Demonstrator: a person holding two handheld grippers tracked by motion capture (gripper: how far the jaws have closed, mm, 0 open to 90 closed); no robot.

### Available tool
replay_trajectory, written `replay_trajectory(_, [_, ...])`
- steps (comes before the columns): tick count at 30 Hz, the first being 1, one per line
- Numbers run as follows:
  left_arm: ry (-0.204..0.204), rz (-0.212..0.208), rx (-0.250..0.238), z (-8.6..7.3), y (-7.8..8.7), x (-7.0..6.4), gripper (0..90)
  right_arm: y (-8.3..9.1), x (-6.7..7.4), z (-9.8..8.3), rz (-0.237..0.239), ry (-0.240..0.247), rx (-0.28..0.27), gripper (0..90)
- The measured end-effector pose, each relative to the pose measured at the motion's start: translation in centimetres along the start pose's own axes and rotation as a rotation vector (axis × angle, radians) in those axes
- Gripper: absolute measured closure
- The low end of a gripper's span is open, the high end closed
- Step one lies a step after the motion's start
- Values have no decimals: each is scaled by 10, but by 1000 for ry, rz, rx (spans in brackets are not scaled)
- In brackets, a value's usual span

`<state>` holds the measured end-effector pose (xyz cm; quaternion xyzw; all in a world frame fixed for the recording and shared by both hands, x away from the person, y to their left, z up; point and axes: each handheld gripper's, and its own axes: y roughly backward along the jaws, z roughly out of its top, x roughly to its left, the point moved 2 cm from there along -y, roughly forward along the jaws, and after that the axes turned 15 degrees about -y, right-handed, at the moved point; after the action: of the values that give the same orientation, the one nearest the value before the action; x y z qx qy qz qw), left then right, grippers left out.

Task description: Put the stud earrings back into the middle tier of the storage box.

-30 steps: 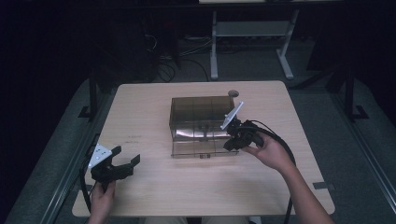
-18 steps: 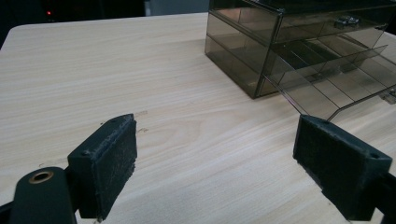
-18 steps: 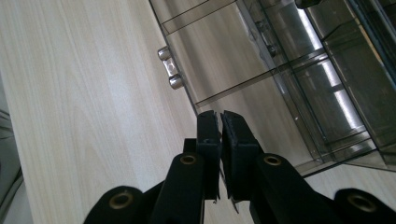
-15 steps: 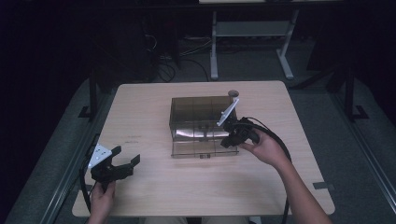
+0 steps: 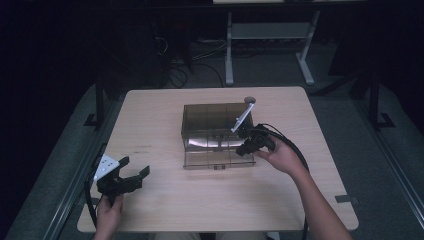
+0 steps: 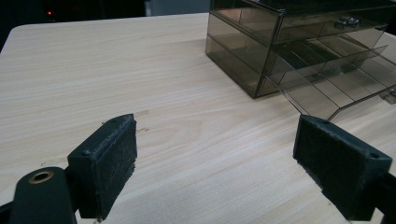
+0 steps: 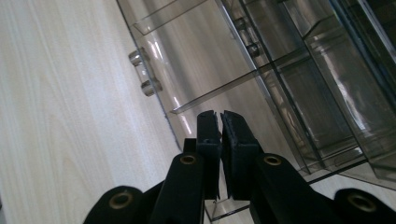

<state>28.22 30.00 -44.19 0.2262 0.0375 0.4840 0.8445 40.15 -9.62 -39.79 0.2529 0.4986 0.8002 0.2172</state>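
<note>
Drawer unit (image 5: 215,131), smoky clear plastic, mid-table, bottom drawer (image 5: 218,159) pulled out toward the person. Right gripper (image 5: 248,145) at that drawer's right end, jaws pressed together, seemingly pinching its thin side wall (image 7: 219,205); knob (image 7: 145,72) off to the side along the front. Drawer slides front-to-back, long axis across the table. Left gripper (image 5: 131,172) well apart at the near-left edge, jaws spread, empty. Right hand far nearer.
</note>
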Motion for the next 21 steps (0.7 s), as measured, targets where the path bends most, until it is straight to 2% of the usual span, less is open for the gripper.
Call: replay_trajectory(21, [2, 1, -1, -1, 1, 1, 130, -18, -14, 3, 3, -28, 32, 853])
